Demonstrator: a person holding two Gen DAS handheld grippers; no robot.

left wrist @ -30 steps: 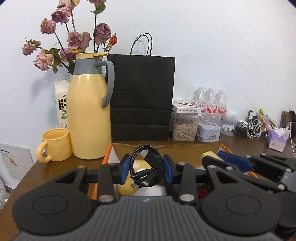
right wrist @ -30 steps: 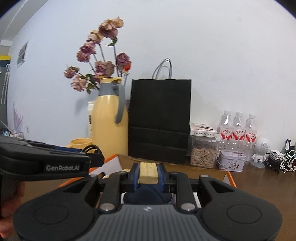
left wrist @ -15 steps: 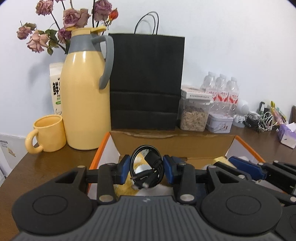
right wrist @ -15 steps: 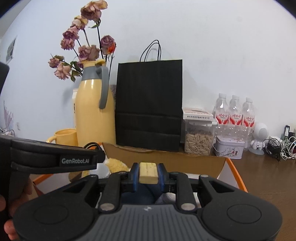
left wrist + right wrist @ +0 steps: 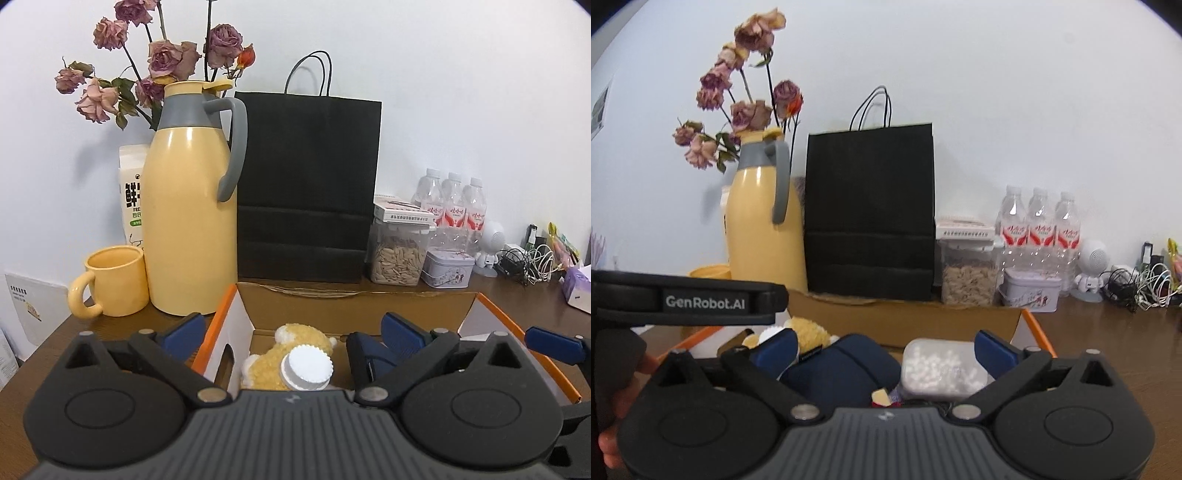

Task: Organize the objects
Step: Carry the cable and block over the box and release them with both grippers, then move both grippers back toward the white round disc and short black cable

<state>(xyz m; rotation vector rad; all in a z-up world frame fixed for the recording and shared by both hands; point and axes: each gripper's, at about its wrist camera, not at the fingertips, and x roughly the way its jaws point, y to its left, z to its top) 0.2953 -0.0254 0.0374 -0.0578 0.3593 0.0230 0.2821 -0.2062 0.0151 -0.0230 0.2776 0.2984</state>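
my left tongs just sprang wide, nothing gripped | right tongs just opened, empty | both over box | plush, pouch, tub inside

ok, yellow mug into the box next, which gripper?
Left, probably. The left gripper and right gripper have both just opened their jaws above the box, gripping nothing. The mug stands outside its left wall, on the left gripper's side; the right would have to cross over.
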